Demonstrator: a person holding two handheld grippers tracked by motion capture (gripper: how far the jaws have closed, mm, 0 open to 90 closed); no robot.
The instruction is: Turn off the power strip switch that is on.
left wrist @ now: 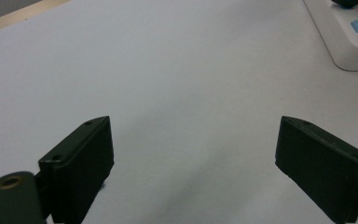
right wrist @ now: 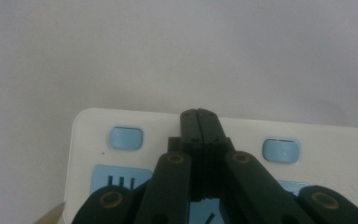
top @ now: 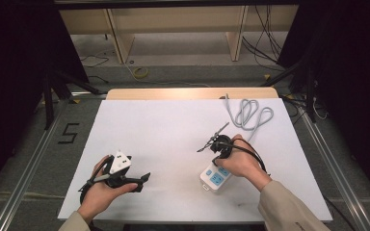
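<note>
The white power strip (top: 215,179) lies near the table's (top: 173,130) front edge, under the right hand-held gripper (right wrist: 199,114), jaws pressed together. The left hand-held gripper (left wrist: 193,154), spread, faces open table.

High overhead, two close views sharing power strip (left wrist: 342,35)

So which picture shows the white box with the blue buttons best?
The right gripper view: the power strip sits close up, blue buttons clear, shut tongs above it. The high view shows it small, partly under the right hand. The left gripper view catches just its corner.
</note>
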